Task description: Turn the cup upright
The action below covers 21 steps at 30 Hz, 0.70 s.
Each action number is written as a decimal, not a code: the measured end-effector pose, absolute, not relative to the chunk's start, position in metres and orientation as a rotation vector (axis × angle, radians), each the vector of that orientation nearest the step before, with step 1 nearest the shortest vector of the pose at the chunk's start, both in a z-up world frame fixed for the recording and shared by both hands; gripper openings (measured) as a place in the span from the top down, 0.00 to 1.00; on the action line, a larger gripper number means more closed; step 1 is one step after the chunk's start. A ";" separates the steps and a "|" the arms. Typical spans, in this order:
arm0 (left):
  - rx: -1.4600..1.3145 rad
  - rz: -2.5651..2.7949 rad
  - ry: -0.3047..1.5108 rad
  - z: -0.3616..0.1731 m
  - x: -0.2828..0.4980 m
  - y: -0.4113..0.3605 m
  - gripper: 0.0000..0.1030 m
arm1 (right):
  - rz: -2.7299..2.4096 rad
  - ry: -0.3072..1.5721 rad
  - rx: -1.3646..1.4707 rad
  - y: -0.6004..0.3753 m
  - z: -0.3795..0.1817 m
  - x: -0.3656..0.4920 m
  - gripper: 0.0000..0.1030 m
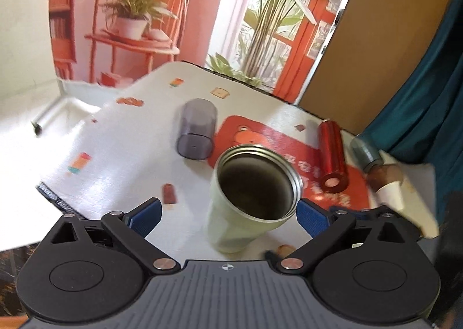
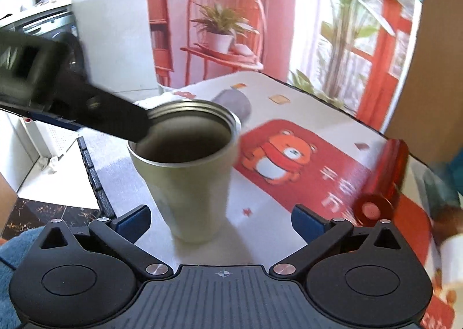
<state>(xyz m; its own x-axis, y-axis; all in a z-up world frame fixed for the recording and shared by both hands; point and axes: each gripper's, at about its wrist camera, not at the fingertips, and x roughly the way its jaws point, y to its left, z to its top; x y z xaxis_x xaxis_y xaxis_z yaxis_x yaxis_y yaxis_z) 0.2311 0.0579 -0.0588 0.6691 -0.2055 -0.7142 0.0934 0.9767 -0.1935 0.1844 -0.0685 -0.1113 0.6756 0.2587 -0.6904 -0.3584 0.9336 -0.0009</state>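
Note:
A pale green metal cup (image 1: 246,201) stands upright on the white table, mouth up, steel inside showing. It also shows in the right wrist view (image 2: 191,175). My left gripper (image 1: 228,216) is open, its blue pads (image 1: 146,214) apart on either side of the cup, not touching it. My right gripper (image 2: 221,222) is open, with the cup just ahead of it between the pads (image 2: 134,222). The left gripper's black finger (image 2: 95,115) reaches to the cup's rim in the right wrist view.
A dark translucent cup (image 1: 198,129) stands upside down behind the green cup. A red cylinder (image 1: 331,155) lies on a red bear mat (image 2: 292,161). A grey-and-brown object (image 1: 376,164) lies at the right table edge. The table's left edge (image 1: 55,198) is close.

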 end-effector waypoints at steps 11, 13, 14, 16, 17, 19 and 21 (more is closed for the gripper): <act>0.036 -0.078 0.776 -0.040 0.186 0.049 0.02 | 0.184 0.800 -0.040 -0.112 -0.075 0.136 0.00; 0.048 -0.075 0.766 -0.037 0.176 0.047 0.02 | 0.172 0.788 -0.022 -0.118 -0.067 0.126 0.00; 0.050 -0.074 0.764 -0.036 0.172 0.046 0.02 | 0.167 0.783 -0.012 -0.121 -0.063 0.119 0.00; 0.052 -0.071 0.756 -0.033 0.163 0.045 0.02 | 0.159 0.773 0.005 -0.126 -0.056 0.110 0.00; 0.053 -0.069 0.752 -0.032 0.158 0.044 0.02 | 0.156 0.767 0.012 -0.128 -0.053 0.105 0.00; 0.055 -0.064 0.744 -0.030 0.149 0.042 0.02 | 0.147 0.756 0.020 -0.132 -0.048 0.095 0.00; 0.061 -0.060 0.735 -0.027 0.139 0.039 0.02 | 0.140 0.748 0.031 -0.137 -0.043 0.086 0.00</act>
<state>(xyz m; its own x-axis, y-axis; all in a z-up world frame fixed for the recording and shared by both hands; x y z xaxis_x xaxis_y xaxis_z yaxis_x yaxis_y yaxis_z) 0.1393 0.0391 -0.0275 0.7405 -0.0337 -0.6713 0.0764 0.9965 0.0343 0.0857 -0.1365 -0.0432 0.7245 0.1379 -0.6754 -0.1155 0.9902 0.0782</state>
